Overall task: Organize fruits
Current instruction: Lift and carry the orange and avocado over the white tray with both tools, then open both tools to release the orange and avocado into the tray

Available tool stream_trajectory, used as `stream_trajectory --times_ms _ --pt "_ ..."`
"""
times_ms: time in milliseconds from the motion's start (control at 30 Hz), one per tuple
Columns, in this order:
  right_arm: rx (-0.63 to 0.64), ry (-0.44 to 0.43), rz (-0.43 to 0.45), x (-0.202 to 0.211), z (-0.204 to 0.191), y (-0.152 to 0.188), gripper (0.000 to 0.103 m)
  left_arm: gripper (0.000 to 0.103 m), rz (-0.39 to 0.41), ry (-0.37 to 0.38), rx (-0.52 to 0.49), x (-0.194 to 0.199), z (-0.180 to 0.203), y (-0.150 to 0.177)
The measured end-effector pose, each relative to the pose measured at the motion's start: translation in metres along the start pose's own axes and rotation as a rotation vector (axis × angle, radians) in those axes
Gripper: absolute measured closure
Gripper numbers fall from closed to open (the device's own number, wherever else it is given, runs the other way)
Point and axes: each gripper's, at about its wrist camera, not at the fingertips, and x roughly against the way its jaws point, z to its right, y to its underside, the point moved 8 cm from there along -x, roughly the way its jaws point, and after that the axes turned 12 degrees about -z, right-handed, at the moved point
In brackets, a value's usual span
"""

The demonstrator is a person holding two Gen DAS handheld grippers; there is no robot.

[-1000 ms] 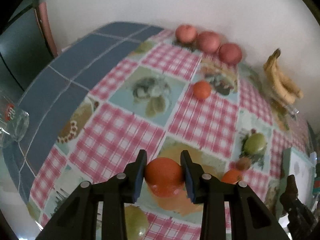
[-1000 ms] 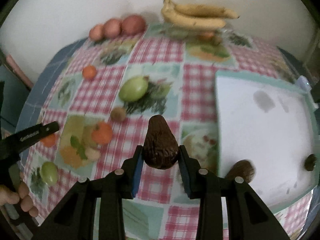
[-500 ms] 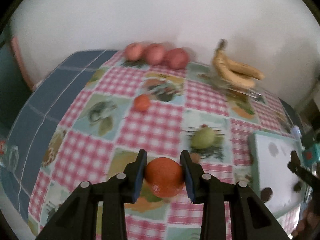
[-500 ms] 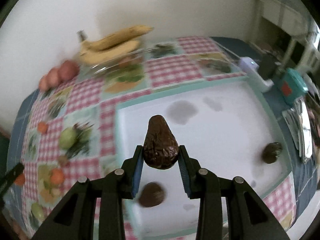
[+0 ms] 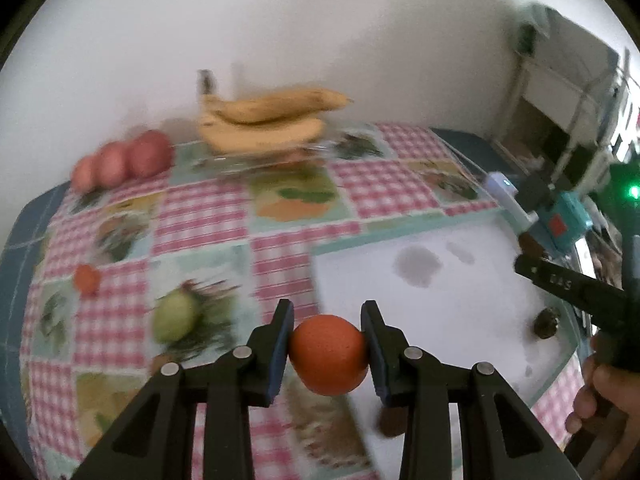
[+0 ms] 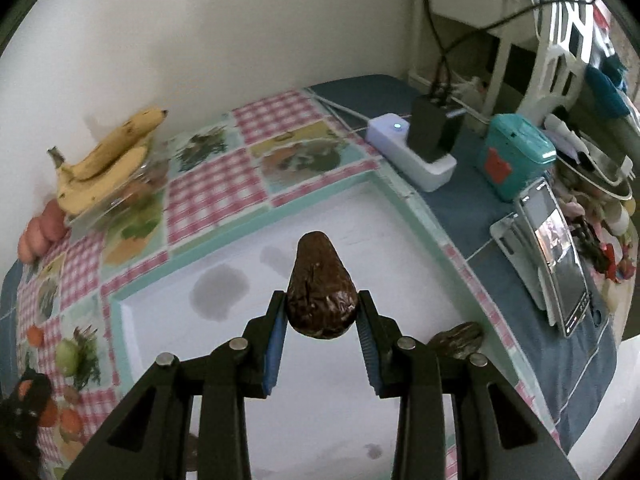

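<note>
My left gripper (image 5: pixel 327 350) is shut on an orange (image 5: pixel 328 354) held above the left edge of a white tray (image 5: pixel 452 304) with a mint rim. My right gripper (image 6: pixel 321 322) is shut on a dark brown avocado (image 6: pixel 321 286) and hangs over the same white tray (image 6: pixel 360 240). In the left wrist view the right gripper's black body and a hand (image 5: pixel 608 396) show at the right edge. Another dark avocado (image 6: pixel 458 338) lies on the tray by its right rim. A small dark fruit (image 5: pixel 546 322) lies on the tray too.
On the checked cloth are bananas (image 5: pixel 264 120) on a glass dish, red apples (image 5: pixel 124 160), a green fruit (image 5: pixel 174 316) and a small orange fruit (image 5: pixel 87 278). Right of the tray stand a white power block (image 6: pixel 412 148), a teal box (image 6: pixel 516 156) and a phone on a stand (image 6: pixel 556 252).
Both grippers swung right across the table, from the fruit-strewn cloth to the white tray. Each kept its fruit, the orange and the avocado. Both views rolled, bringing the room's right side into sight.
</note>
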Motion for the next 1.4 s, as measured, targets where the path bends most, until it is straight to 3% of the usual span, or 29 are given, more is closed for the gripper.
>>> stream_trajectory --times_ms 300,633,1067,1167,1233,1400 --pt "-0.052 0.011 -0.055 -0.036 0.028 -0.011 0.067 0.066 -0.076 -0.029 -0.116 -0.057 0.054 -0.008" --pt "-0.047 0.047 -0.083 -0.065 0.037 -0.020 0.067 0.066 -0.128 -0.036 -0.128 -0.088 0.059 -0.002" --pt "-0.018 0.073 -0.083 -0.070 0.035 -0.019 0.067 0.063 -0.135 -0.055 -0.120 -0.091 0.057 0.000" --pt "-0.014 0.070 -0.089 -0.069 0.036 -0.020 0.067 0.059 -0.131 -0.061 -0.134 -0.083 0.060 0.001" --pt "-0.014 0.077 -0.091 -0.068 0.037 -0.020 0.067 0.039 -0.115 -0.050 -0.137 -0.073 0.061 0.000" --pt "-0.042 0.061 -0.050 -0.043 0.040 -0.022 0.053 0.026 -0.054 -0.078 -0.129 -0.037 0.053 -0.002"
